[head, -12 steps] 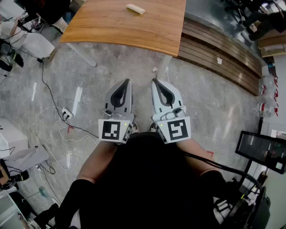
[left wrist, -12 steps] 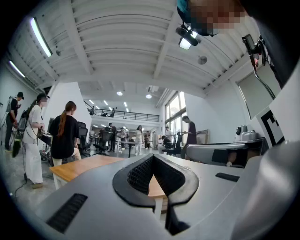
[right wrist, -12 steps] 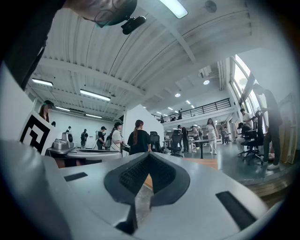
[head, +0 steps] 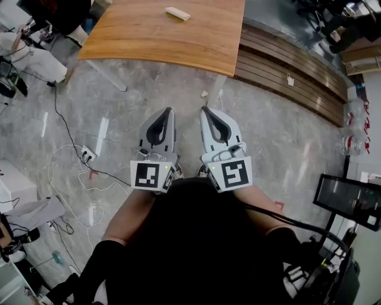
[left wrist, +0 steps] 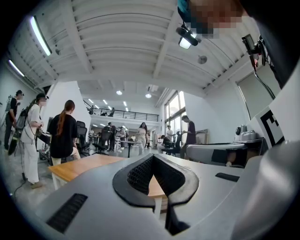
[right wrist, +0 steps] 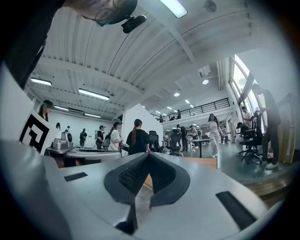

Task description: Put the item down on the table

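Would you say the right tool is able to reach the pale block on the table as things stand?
Probably not: the right tool sits shut near the body, with floor before the table and the pale block far across it. Nothing blocks the path.

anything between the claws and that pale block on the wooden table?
Nothing visible. Only grey stone floor lies between the left claw, the right claw and the wooden table, where the small pale flat block lies. Both claws are shut and empty.
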